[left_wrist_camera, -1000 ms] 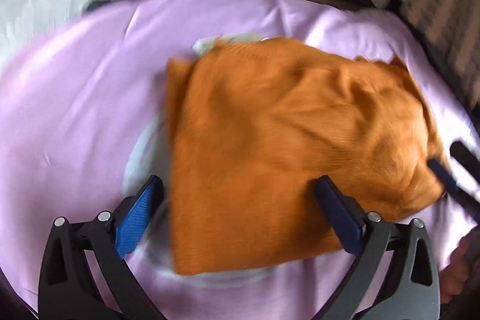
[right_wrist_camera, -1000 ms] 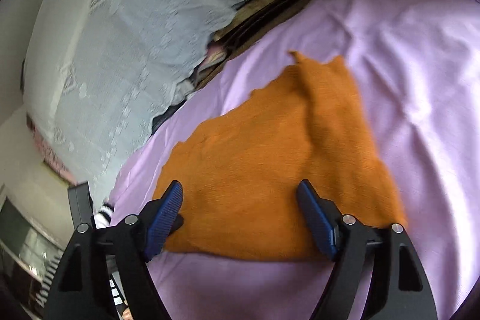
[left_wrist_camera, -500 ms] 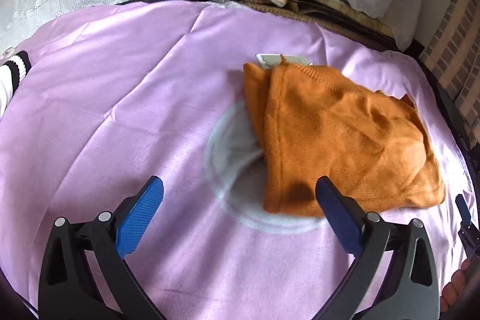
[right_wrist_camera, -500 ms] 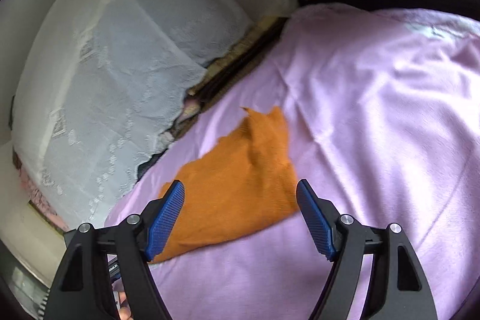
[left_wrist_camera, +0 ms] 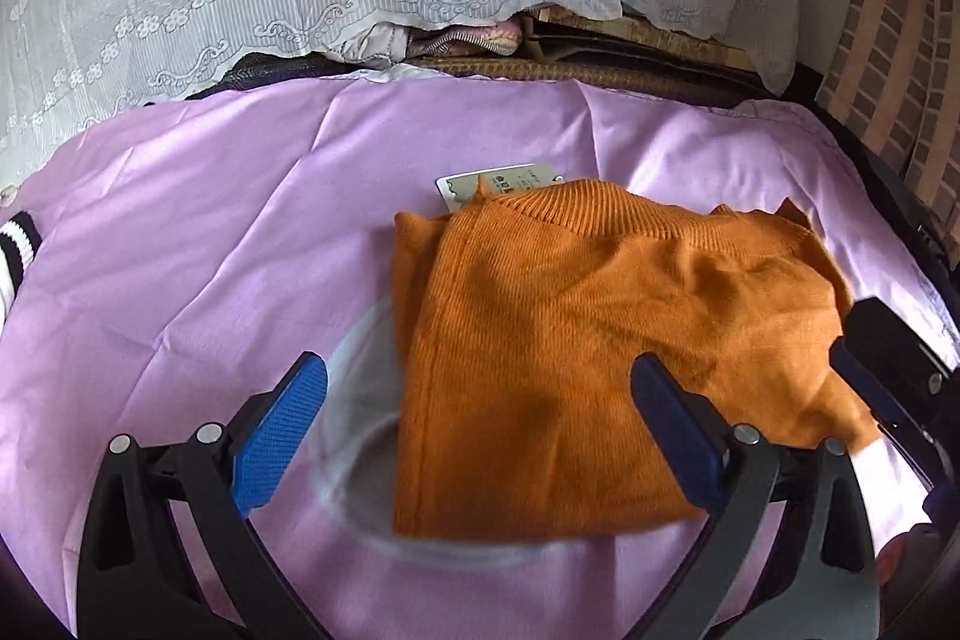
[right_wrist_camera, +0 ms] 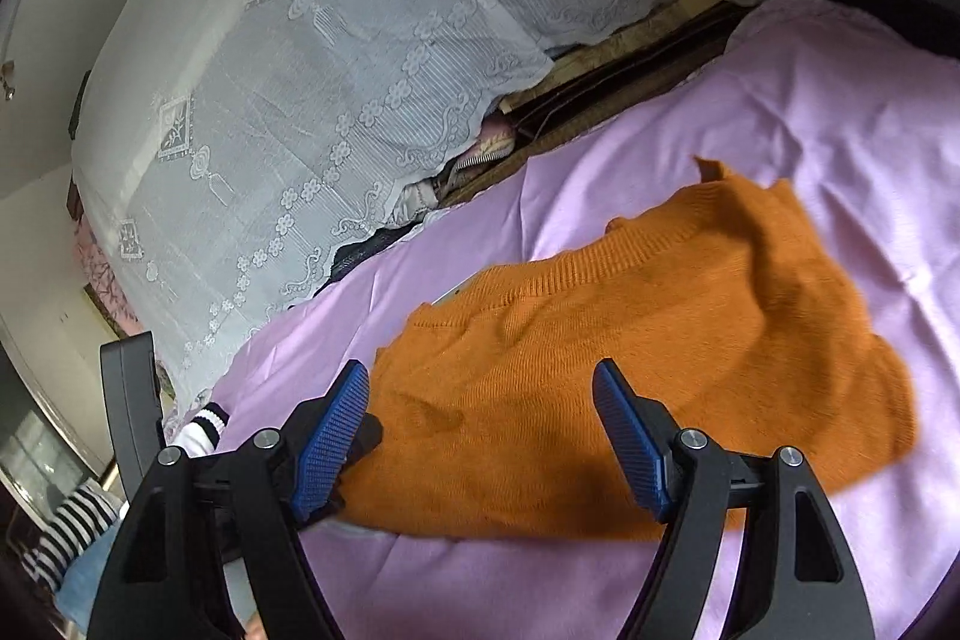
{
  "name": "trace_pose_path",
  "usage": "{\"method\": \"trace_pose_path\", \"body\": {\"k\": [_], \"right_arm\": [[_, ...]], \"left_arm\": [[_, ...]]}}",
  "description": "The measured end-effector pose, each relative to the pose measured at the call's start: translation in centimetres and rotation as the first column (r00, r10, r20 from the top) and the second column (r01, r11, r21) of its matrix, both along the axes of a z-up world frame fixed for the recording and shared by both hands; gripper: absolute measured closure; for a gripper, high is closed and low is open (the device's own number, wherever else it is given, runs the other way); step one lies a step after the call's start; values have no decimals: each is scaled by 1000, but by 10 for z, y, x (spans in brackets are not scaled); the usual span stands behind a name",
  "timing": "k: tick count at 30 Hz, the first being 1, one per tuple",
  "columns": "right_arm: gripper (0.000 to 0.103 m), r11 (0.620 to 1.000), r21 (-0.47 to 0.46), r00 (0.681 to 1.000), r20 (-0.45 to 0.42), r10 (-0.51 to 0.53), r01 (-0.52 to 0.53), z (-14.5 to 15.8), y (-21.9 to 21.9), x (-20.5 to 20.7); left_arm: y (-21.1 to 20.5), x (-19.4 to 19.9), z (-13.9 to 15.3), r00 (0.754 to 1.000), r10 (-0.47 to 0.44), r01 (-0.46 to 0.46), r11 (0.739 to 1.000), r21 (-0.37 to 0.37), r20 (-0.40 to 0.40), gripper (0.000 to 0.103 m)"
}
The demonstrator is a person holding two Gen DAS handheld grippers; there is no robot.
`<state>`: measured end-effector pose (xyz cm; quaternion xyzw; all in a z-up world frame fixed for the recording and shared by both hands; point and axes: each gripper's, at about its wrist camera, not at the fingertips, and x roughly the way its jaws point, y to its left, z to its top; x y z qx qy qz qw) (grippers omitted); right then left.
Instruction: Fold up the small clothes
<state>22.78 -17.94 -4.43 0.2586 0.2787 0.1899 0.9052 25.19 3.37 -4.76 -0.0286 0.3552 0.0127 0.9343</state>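
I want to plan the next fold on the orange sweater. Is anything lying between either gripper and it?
Nothing visible does. The orange sweater lies alone on the pink sheet, right in front of the open left gripper and open right gripper. Only a paper tag peeks out at its far edge.

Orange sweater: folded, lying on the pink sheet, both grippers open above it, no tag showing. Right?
One error: a paper tag does show, poking out at the far edge of the orange sweater in the left wrist view. The rest holds: pink sheet, left gripper and right gripper open.
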Motion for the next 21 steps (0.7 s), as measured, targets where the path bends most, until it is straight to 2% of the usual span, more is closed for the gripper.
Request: {"method": "trace_pose_path", "body": {"k": [4, 7, 11, 15, 18, 21], "right_arm": [[26, 998, 62, 995, -95, 21, -16, -18, -7, 21], [26, 995, 96, 994, -112, 16, -5, -22, -16, 24], [27, 993, 81, 989, -127, -72, 82, -24, -33, 20], [35, 981, 96, 979, -137, -152, 166, -26, -56, 10], [36, 973, 94, 972, -131, -196, 209, -24, -68, 1], [34, 964, 44, 960, -114, -256, 262, -18, -70, -7]], "left_arm": [[-3, 18, -8, 999, 9, -8, 1000, 21, -39, 4], [1, 29, -18, 995, 9, -9, 1000, 1, -101, 4], [8, 30, -23, 992, 16, -20, 999, -29, -123, 4], [9, 28, -24, 992, 23, -26, 999, -19, -122, 4], [12, 26, -23, 992, 29, -32, 999, -22, -123, 4], [14, 26, -23, 992, 33, -36, 999, -23, -123, 4]]}}
